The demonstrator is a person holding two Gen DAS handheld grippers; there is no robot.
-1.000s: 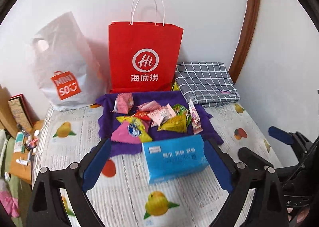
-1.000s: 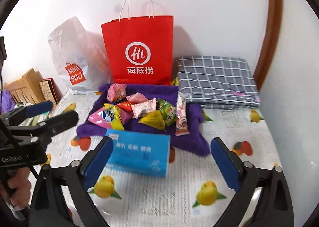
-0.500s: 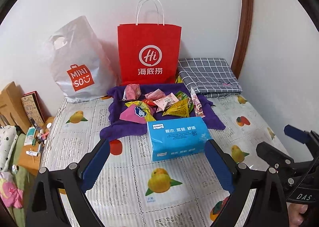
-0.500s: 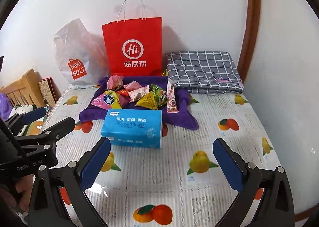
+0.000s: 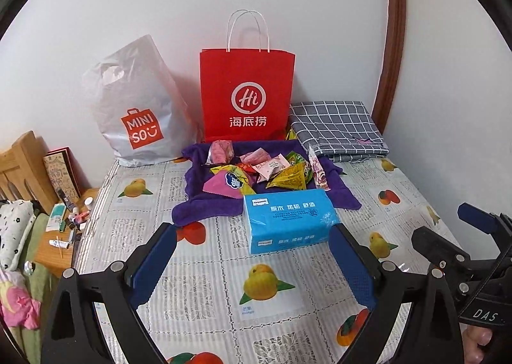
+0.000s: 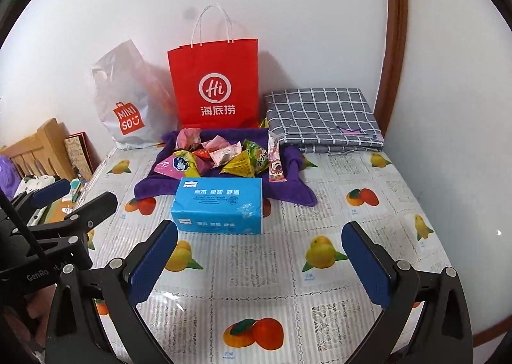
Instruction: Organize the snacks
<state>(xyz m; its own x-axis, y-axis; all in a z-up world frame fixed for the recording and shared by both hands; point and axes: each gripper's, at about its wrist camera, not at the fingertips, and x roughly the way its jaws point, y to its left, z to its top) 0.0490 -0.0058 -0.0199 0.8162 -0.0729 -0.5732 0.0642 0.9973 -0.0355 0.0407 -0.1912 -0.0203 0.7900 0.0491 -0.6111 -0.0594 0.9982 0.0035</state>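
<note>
Several snack packets [image 5: 265,169] [image 6: 224,156] lie in a heap on a purple cloth [image 5: 198,207] [image 6: 153,188] at the back of a fruit-patterned table. A blue tissue pack [image 5: 288,220] [image 6: 219,209] lies just in front of the cloth. Behind the heap stands a red paper bag [image 5: 246,95] [image 6: 214,82], with a white MINISO plastic bag [image 5: 137,108] [image 6: 128,101] to its left. My left gripper [image 5: 252,265] is open and empty, short of the tissue pack. My right gripper [image 6: 259,261] is open and empty too, nearer the table's front.
A folded grey checked cloth [image 5: 336,130] [image 6: 320,117] lies at the back right against the wall. A wooden headboard [image 5: 22,169] and small toiletries [image 5: 67,220] sit off the table's left edge. Bare patterned tablecloth [image 6: 256,284] spreads in front of the tissue pack.
Both grippers have pulled back and up from the snack heap, so the tissue pack and bags look smaller and farther. Nothing was picked up; both stay open.
</note>
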